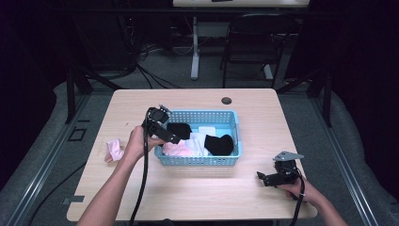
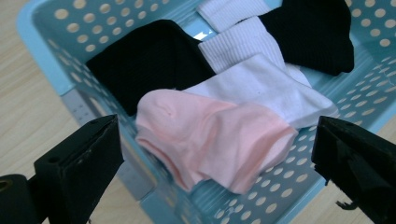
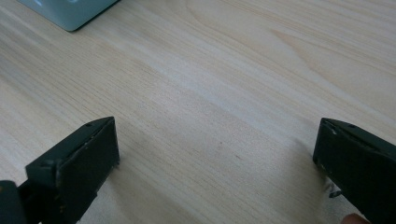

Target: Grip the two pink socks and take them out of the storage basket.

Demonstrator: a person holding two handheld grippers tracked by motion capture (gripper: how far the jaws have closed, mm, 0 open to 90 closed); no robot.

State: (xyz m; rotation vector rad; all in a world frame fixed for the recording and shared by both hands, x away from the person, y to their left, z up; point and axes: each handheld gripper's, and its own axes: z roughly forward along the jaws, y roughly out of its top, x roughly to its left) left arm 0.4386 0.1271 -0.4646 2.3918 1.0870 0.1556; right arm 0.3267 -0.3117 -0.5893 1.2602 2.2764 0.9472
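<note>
A blue perforated basket [image 1: 235,123] [image 2: 51,60] sits mid-table and holds socks. A pink sock [image 1: 176,149] [image 2: 215,140] lies at its near left corner, over a white sock [image 2: 261,88] [image 1: 197,141]. Black socks [image 1: 220,144] [image 2: 149,63] lie beside them. My left gripper [image 1: 168,135] [image 2: 217,163] hovers open over the basket's left end, jaws wide apart above the pink sock, holding nothing. My right gripper [image 1: 264,178] [image 3: 217,163] rests low over bare wood at the table's front right, open and empty.
Another pink sock [image 1: 113,150] lies on the table left of the basket, by the person's left hand. A round cable hole [image 1: 227,100] is near the far edge. The basket's corner [image 3: 70,11] lies ahead in the right gripper view. A chair [image 1: 254,42] stands beyond the table.
</note>
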